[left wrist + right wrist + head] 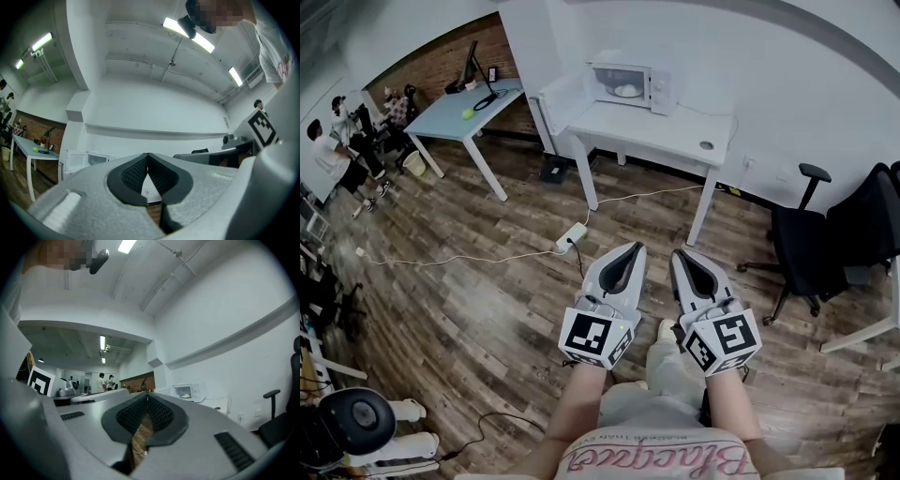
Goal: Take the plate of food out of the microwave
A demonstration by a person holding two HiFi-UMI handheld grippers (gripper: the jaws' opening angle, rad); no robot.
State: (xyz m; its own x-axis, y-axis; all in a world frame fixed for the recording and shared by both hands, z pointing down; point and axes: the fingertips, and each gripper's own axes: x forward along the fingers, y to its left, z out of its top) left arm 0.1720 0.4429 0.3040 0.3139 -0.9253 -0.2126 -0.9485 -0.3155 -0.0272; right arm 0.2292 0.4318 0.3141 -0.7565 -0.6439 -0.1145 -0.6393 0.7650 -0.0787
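Nothing of the job is done yet. The plate of food [626,91] sits inside the microwave [649,82] on the white table [661,139] across the room, and the microwave's door appears to hang open. The left gripper [630,249] and right gripper [682,255] are both closed tight and hold nothing, well apart from the table. The approach, the grasp and the lift-out are all left to do.

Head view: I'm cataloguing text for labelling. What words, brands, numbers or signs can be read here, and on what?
On the person's white shirt: pink script lettering, seen upside down, not surely readable.
On the marker cubes of the left tongs and right tongs: black-and-white square codes, no words.
On the white microwave oven: nothing large enough to read.
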